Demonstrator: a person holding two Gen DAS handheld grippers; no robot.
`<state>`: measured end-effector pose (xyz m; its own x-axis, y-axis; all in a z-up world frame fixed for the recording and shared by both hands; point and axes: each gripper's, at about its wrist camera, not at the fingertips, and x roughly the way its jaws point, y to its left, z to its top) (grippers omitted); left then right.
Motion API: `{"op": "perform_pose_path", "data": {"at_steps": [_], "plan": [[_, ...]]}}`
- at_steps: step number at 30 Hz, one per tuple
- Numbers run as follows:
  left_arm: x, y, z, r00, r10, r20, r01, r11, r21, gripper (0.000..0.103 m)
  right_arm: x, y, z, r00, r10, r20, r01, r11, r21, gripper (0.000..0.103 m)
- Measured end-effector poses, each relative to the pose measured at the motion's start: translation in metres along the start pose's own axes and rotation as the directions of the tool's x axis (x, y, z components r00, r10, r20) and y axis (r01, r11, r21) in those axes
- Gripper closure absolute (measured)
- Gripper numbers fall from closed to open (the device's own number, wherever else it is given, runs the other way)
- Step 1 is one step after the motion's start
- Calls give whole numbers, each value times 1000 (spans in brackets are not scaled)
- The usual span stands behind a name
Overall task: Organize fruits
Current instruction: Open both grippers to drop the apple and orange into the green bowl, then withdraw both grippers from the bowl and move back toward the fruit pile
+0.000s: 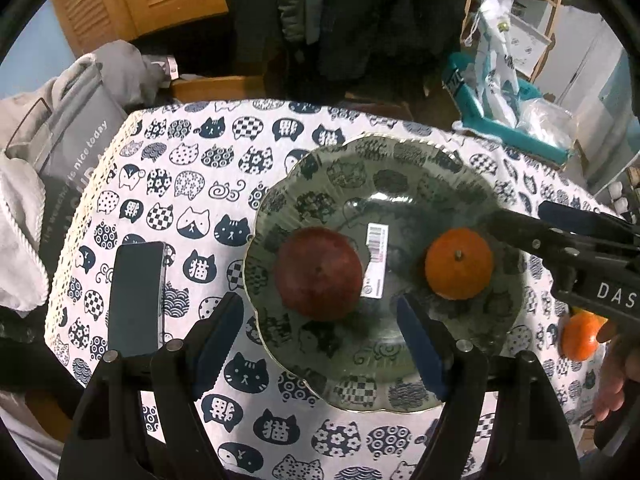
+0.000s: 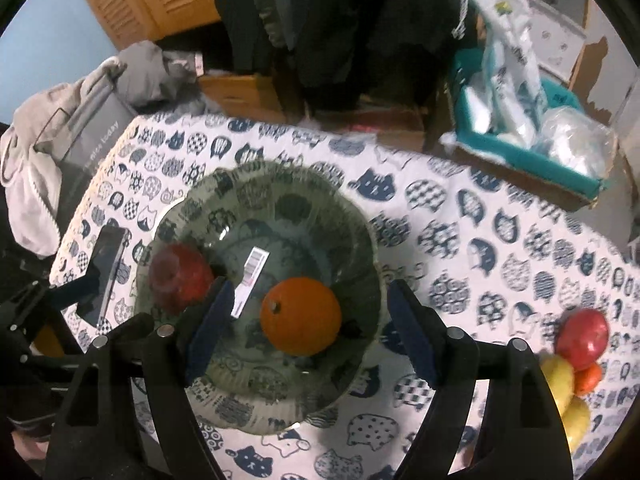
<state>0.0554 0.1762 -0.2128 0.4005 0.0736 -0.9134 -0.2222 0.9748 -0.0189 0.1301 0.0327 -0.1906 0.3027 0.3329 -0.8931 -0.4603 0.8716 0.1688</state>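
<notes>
The left gripper (image 1: 320, 344) hangs over the near side of the glass plate (image 1: 460, 172) with its jaws apart and nothing between its pads; the red apple (image 1: 319, 273) lies on the plate just beyond them. The right gripper (image 2: 308, 332) is spread wide too, clear of the orange (image 2: 301, 316) that sits on the plate between its fingers. A barcode sticker (image 1: 376, 260) shows through the glass between the two fruits. Off to the right on the cat-print tablecloth (image 2: 480, 240) wait another apple (image 2: 583, 334), a small orange (image 2: 588, 378) and two yellow fruits (image 2: 558, 382). A phone (image 1: 136, 300) lies left of the plate.
</notes>
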Motion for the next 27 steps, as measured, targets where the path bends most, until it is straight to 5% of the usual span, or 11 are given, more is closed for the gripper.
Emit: {"op": "perform_pose_path", "data": {"at_steps": [27], "plan": [[-84,-73,4,983,-110,148,94,989,111,22,-154,-70,-49,963,-153,224,142,988,65,23]]}}
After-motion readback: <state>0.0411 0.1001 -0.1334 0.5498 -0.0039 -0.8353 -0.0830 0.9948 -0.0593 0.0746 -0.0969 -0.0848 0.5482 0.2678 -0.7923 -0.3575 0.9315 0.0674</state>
